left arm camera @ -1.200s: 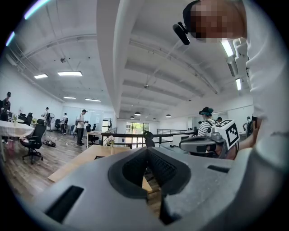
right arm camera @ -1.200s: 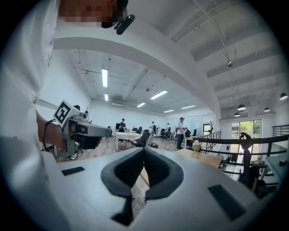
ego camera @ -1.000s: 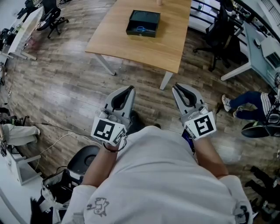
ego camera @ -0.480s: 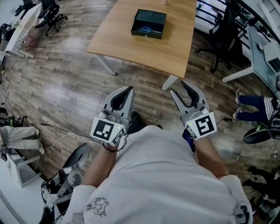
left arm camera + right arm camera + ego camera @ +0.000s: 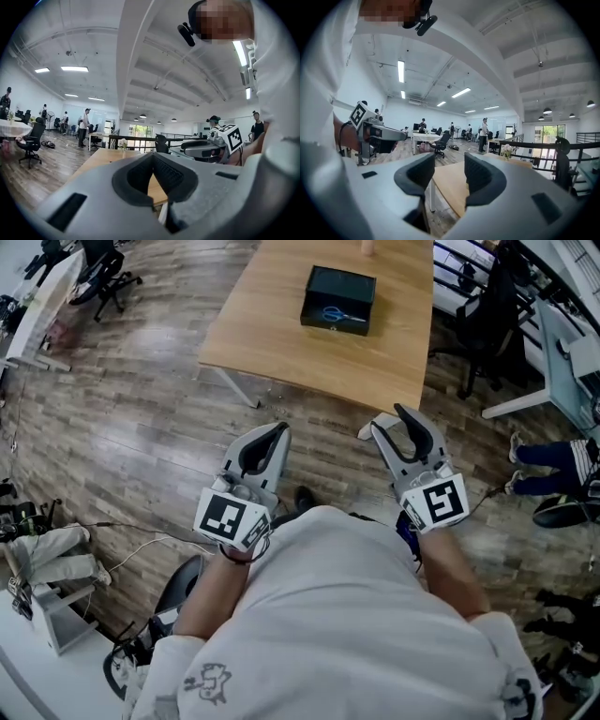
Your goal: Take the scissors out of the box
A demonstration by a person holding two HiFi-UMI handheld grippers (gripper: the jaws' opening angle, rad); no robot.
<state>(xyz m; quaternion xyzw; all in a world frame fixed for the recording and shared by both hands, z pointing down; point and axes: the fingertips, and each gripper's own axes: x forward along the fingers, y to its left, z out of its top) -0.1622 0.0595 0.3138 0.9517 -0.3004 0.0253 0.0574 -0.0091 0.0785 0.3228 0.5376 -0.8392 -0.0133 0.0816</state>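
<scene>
A black open box [image 5: 339,287] lies on the far part of a wooden table [image 5: 281,324], and blue-handled scissors [image 5: 335,315] rest inside it. Both grippers are held in front of the person's chest, well short of the table's near edge. My left gripper [image 5: 280,429] is shut, its tips touching and nothing between them; in the left gripper view [image 5: 152,155] it points level over the tabletop. My right gripper [image 5: 387,418] is open and empty, its jaws having just been opening; in the right gripper view [image 5: 449,161] the table's corner shows through the gap.
The table stands on white legs [image 5: 234,388] over a wood floor. Black office chairs [image 5: 478,320] and a white desk [image 5: 572,352] stand at the right, where a seated person's legs [image 5: 553,457] show. Cables and gear [image 5: 56,549] lie at the lower left.
The table and box have come nearer and shifted right in the head view as the person walks forward. The right gripper's jaws have spread apart. The left gripper stays shut.
</scene>
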